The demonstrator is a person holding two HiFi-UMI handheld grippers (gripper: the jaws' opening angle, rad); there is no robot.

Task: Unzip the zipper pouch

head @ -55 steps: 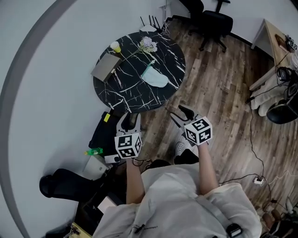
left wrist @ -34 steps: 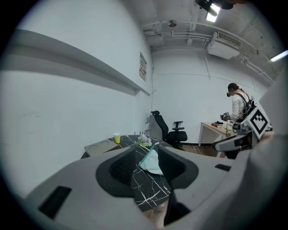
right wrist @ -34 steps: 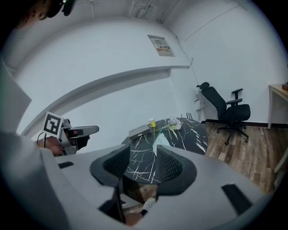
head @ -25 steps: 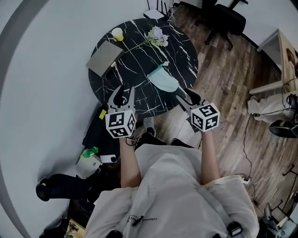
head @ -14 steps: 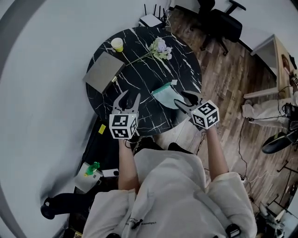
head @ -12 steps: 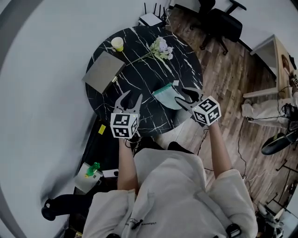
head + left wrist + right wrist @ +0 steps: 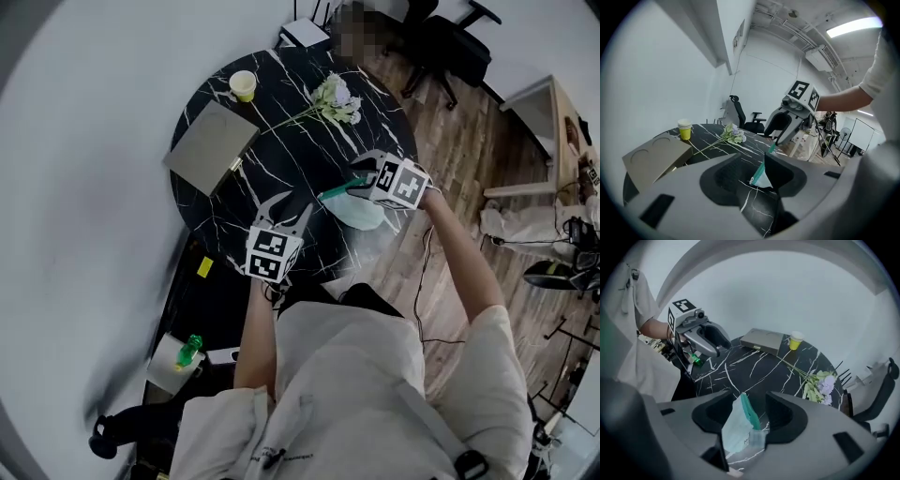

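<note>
Your right gripper (image 7: 358, 180) has its fingers spread wide astride the zipper pouch (image 7: 364, 212), which lies at the surface's (image 7: 272, 150) 4 o'clock edge. Your left gripper (image 7: 289, 206), fingers also wide and gripping nothing, sits at the pouch's 9 o'clock.

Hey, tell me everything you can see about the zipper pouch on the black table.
The zipper pouch is a flat, soft-looking bag in pale mint, with a darker green zipper strip along one edge. Whether it is zipped can't be made out. It lies near the edge of the black marble-look table, on the person's right. The right gripper is over it, tongs apart with the pouch between them. Contact is unclear.
</note>
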